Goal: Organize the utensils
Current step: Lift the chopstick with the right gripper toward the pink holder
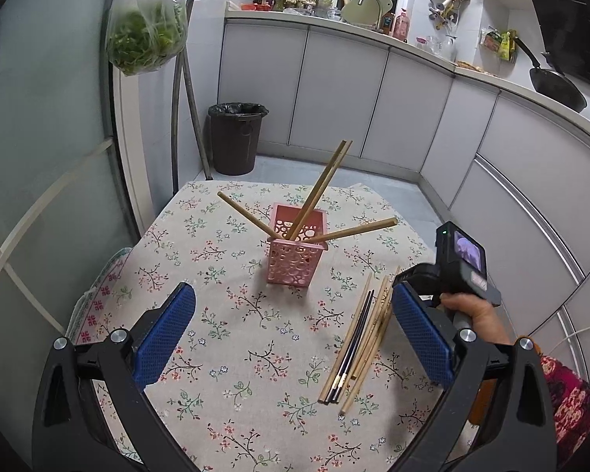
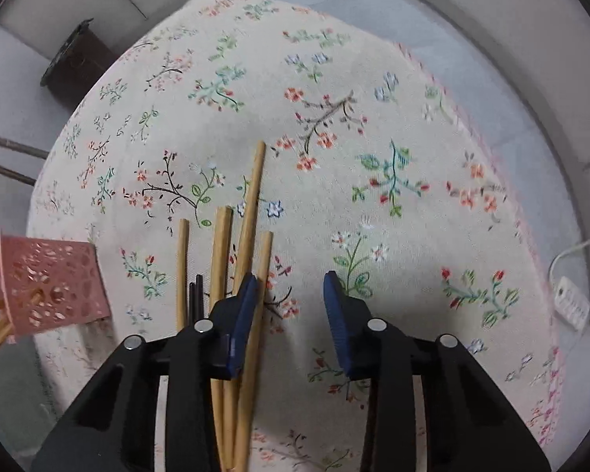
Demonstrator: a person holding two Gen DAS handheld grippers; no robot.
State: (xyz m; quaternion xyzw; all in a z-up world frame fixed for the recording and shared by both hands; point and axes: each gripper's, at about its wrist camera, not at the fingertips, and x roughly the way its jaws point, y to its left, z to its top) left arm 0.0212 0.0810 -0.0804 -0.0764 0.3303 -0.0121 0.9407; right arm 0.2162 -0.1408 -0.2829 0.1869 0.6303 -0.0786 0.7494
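Pink, the perforated holder (image 1: 297,249) is standing mid-frame with four chopsticks leaning inside; loose bamboo chopsticks (image 2: 251,216) are lying lower centre, ready for collection. Right gripper (image 2: 291,295) is hovering part-open, one lying between its pads unpinched; left gripper (image 1: 295,334) is waiting wide, empty.

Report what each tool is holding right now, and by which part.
Nothing is held. The left tool is open over bare cloth. The right tool stands open over the loose chopsticks, one pad beside a bamboo stick, no grip on it.
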